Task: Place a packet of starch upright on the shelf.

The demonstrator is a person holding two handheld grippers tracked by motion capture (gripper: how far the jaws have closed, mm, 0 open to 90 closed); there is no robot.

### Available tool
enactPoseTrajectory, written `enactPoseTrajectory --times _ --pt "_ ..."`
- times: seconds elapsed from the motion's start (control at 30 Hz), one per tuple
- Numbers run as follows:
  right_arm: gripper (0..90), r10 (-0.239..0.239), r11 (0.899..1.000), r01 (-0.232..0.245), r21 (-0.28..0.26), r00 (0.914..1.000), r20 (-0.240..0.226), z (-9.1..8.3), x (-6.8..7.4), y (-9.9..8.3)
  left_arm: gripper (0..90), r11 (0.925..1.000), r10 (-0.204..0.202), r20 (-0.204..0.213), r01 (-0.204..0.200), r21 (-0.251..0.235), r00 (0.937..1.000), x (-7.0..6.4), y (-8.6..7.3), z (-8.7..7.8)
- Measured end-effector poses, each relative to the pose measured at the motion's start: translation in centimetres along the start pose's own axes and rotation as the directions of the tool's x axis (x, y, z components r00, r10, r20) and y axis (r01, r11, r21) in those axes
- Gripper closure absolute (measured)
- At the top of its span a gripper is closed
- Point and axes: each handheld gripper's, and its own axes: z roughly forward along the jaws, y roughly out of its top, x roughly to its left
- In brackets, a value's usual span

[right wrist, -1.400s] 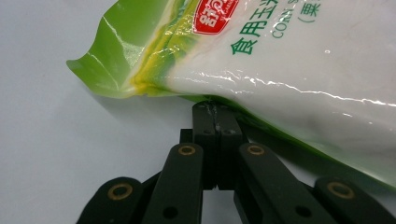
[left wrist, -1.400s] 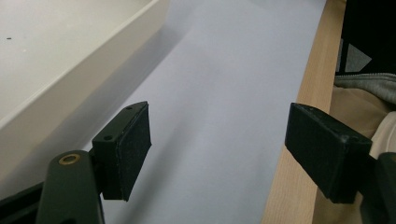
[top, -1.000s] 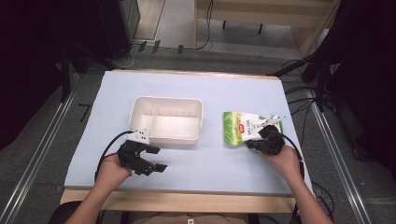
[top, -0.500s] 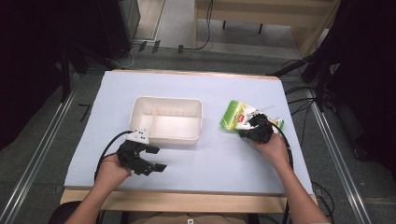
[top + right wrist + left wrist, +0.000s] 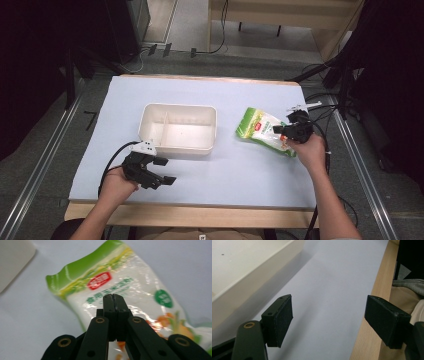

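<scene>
L hand-held gripper [image 5: 162, 170] jaws wide apart; R hand-held gripper [image 5: 280, 131] jaws closed.

This looks like a lab or recording room: a desk [image 5: 225, 180] under a pale blue cover stands between metal rails [image 5: 40, 160] at 9 and 3 o'clock, with dark curtains [image 5: 35, 55] beside it, cables [image 5: 210, 50] on the grey floor at 12 o'clock, and wooden furniture [image 5: 280, 20] beyond.
</scene>
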Motion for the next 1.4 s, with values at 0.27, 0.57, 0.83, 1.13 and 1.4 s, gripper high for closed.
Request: enactPoseTrajectory --times 0.27,0.57,0.83,1.13,1.4 --pt "90.0 0.114 0.993 -0.112 -0.031 0.9902 0.081 0.2 -4.8 0.5 23.2 0.9998 -0.021 -0.024 0.021 -0.003 0.9995 -0.1 -0.9 -0.6" --pt "90.0 0.182 0.981 -0.189 0.030 0.9703 0.159 2.3 -8.3 -1.0 23.2 0.9996 -0.027 -0.033 0.027 -0.001 0.9991 -0.2 -1.2 -0.9" --pt "90.0 0.150 0.988 -0.154 0.014 0.9740 0.170 2.1 -7.6 -1.5 23.3 0.9997 -0.024 -0.025 0.024 -0.006 0.9994 -0.3 -1.1 -0.8" --pt "90.0 0.145 0.989 -0.147 0.009 0.9843 0.100 1.0 -7.0 -2.2 23.3 0.9999 -0.015 -0.020 0.015 -0.003 0.9997 -0.2 -0.8 -0.6" --pt "90.0 0.067 0.996 -0.077 0.050 0.9811 0.182 1.5 -7.0 -1.8 23.2 1.0000 -0.006 -0.007 0.006 -0.007 1.0000 -0.2 -0.5 -0.3"
